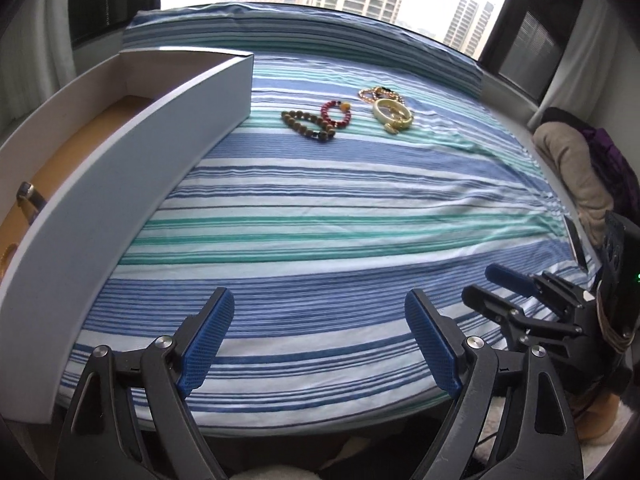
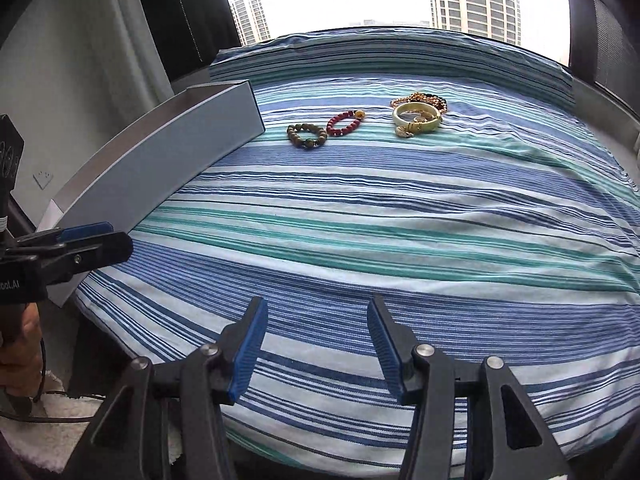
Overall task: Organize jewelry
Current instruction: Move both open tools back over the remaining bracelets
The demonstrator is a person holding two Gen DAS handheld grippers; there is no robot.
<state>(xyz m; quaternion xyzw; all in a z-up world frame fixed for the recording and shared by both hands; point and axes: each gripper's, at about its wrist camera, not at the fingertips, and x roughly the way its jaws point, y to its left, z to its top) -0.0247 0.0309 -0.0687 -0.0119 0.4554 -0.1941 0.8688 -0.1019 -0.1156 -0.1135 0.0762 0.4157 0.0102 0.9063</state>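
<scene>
On the striped bedsheet (image 1: 320, 208) lie a brown bead bracelet (image 1: 306, 124), a red bead bracelet (image 1: 336, 114), a cream bangle (image 1: 392, 114) and a gold chain (image 1: 378, 94) behind it. They also show in the right wrist view: brown bracelet (image 2: 306, 136), red bracelet (image 2: 344, 124), bangle (image 2: 416, 120), gold chain (image 2: 420, 100). A long white box (image 1: 132, 152) with a tan floor lies at the left and holds a silver ring (image 1: 28, 194) and a gold piece (image 1: 8, 256). My left gripper (image 1: 320, 344) is open and empty near the bed's front edge. My right gripper (image 2: 318, 348) is open and empty, beside it.
The right gripper shows in the left wrist view (image 1: 496, 292); the left gripper shows in the right wrist view (image 2: 92, 240). A beige and purple pile of clothes (image 1: 580, 168) lies at the bed's right edge. A window with tall buildings is behind the bed.
</scene>
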